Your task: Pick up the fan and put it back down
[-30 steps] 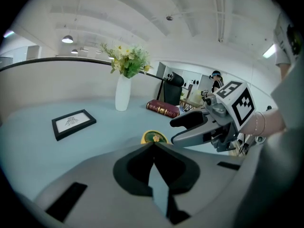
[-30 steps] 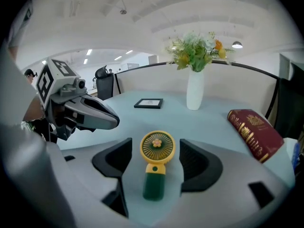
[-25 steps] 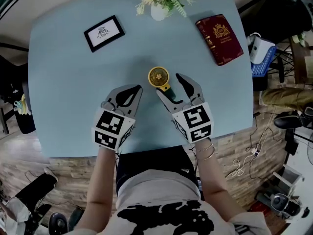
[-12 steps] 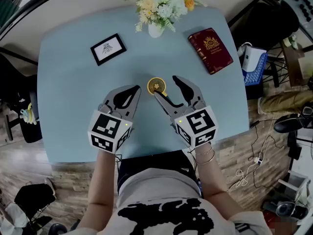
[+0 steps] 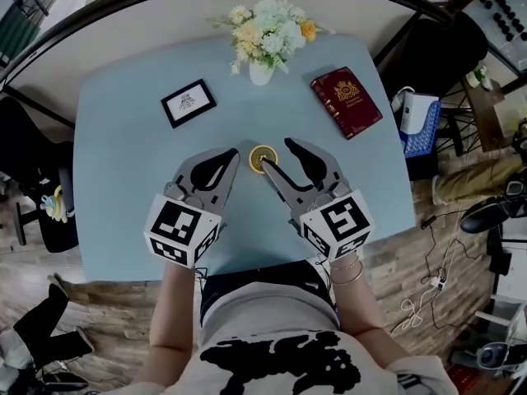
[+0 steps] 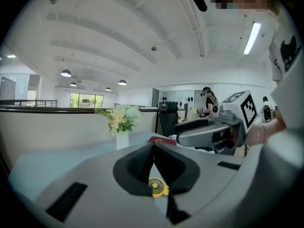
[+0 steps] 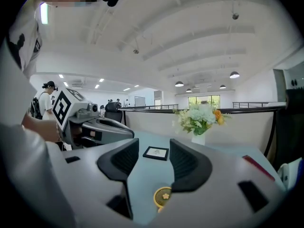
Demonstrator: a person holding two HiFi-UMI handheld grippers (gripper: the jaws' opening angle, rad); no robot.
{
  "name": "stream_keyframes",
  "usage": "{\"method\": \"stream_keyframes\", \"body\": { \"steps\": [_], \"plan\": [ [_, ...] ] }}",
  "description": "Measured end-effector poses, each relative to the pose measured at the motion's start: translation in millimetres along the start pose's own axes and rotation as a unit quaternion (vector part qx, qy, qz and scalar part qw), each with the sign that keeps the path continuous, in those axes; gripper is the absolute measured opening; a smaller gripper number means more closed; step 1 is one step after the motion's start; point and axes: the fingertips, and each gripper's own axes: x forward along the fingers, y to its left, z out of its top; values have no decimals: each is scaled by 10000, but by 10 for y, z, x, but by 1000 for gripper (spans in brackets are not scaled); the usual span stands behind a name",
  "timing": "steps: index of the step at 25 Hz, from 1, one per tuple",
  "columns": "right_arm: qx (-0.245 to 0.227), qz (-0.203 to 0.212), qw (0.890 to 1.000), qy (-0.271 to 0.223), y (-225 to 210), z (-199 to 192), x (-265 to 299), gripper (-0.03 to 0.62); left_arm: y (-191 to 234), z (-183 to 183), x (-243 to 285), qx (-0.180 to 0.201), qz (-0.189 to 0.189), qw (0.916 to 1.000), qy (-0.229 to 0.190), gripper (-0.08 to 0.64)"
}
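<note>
Overhead, the little round yellow fan (image 5: pixel 263 158) lies on the pale blue table (image 5: pixel 123 155), hard by the right gripper's (image 5: pixel 277 155) inner tip. Its own view shows ribbed black pads (image 7: pixel 187 163) parted, just closing in, fan low in the gap, ungripped. Alongside, the left gripper (image 5: pixel 233 156) hangs near level, tips pinched together, empty.
</note>
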Motion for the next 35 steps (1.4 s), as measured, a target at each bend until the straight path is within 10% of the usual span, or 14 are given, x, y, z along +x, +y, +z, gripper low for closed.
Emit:
{"method": "stream_keyframes", "body": {
  "steps": [23, 35],
  "plan": [
    [-249, 92, 9977, -618, 232, 333, -343, 5, -133, -17, -320, 171, 103, 9998, -13, 12],
    [-306, 232, 9984, -410, 297, 194, -338, 3, -180, -161, -312, 71, 95, 9998, 143, 12]
  ]
}}
